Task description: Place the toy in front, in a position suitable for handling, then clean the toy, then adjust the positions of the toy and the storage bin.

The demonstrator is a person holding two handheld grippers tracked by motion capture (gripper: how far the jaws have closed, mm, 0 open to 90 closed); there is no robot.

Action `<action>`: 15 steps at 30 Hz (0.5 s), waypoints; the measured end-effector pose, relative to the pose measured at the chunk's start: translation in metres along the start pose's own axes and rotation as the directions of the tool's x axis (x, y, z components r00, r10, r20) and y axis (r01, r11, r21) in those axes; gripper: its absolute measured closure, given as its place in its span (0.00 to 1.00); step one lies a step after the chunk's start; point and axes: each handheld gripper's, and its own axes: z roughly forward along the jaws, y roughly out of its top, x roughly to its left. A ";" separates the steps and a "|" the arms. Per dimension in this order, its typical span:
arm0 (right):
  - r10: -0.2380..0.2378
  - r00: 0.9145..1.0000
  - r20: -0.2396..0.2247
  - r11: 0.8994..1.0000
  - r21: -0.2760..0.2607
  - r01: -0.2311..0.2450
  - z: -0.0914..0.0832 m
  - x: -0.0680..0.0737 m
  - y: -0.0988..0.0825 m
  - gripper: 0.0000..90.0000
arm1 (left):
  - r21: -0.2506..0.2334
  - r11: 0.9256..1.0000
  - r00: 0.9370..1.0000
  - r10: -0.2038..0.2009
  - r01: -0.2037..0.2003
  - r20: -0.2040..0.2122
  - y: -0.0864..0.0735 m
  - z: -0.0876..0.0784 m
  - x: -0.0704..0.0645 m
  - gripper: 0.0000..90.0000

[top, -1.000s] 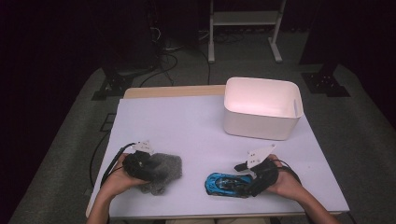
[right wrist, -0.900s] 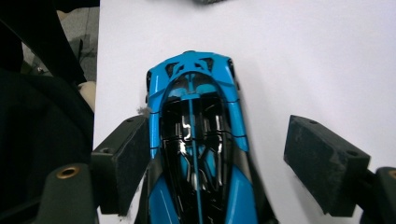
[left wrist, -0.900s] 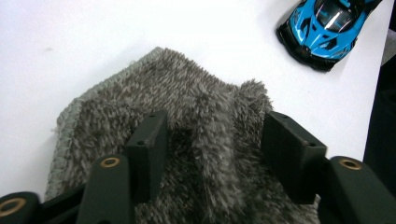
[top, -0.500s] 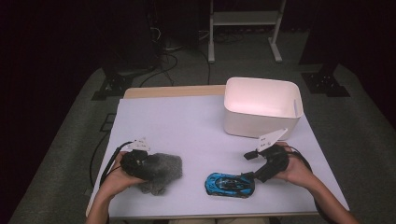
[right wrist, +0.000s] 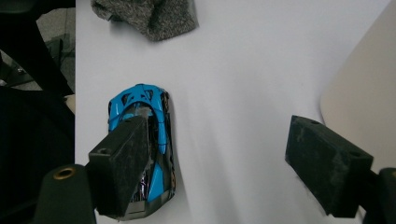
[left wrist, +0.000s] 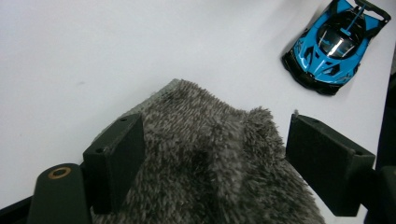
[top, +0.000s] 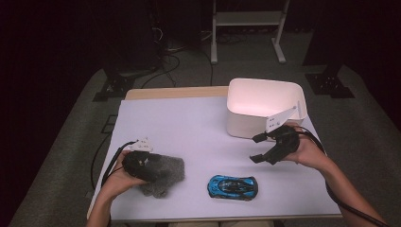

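A grey fuzzy cloth (top: pixel 163 174) (left wrist: pixel 210 158) lies bunched at the table's front left. My left gripper (top: pixel 153 169) (left wrist: pixel 215 135) rests over it, and its jaws have just been opening. The cloth sits between them, brushing the left pad, with a gap at the right pad. A blue toy car (top: pixel 232 187) (left wrist: pixel 334 44) (right wrist: pixel 140 116) stands on the table at the front middle. My right gripper (top: pixel 255 149) (right wrist: pixel 219 140) hovers open above the table, right of the car and just in front of the white bin (top: pixel 265 101), with nothing between its jaws.
The white table (top: pixel 189 127) has its front edge close below the car and the cloth. The bin's wall (right wrist: pixel 369 84) stands close to the right gripper. Cables trail from both grippers. Dark floor and stands lie beyond the table.
My right gripper has let go of the blue car and risen up and to the right, toward the bin. The car stays on the table. The left hand has kept its place on the cloth.
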 end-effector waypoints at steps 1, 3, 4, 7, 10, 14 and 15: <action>-0.010 1.000 -0.001 1.000 0.001 0.010 -0.001 0.000 0.003 0.23 | -0.003 1.000 1.000 0.006 -0.006 -0.001 0.001 0.000 0.000 0.21; -0.017 1.000 -0.003 1.000 -0.004 0.017 -0.002 0.000 0.007 0.23 | -0.007 1.000 1.000 0.009 -0.009 0.002 0.001 -0.001 -0.001 0.21; -0.015 1.000 -0.004 1.000 -0.003 0.015 -0.001 0.000 0.009 0.23 | -0.009 1.000 1.000 0.010 -0.010 0.001 0.002 -0.002 -0.001 0.21; -0.020 1.000 -0.007 1.000 -0.001 0.020 0.000 -0.001 0.012 0.23 | -0.013 1.000 1.000 0.007 -0.007 0.000 0.002 -0.003 -0.002 0.21; -0.030 1.000 -0.007 1.000 -0.009 0.030 -0.001 -0.001 0.016 0.23 | -0.009 1.000 1.000 0.017 -0.017 0.003 0.003 -0.003 -0.002 0.21; -0.028 1.000 -0.007 1.000 -0.014 0.028 -0.005 -0.002 0.021 0.23 | -0.019 1.000 1.000 0.018 -0.018 0.004 0.006 -0.003 -0.002 0.20; -0.035 0.999 -0.004 0.999 -0.011 0.035 -0.007 -0.004 0.022 0.23 | -0.019 1.000 1.000 0.020 -0.020 0.003 0.006 -0.003 -0.002 0.20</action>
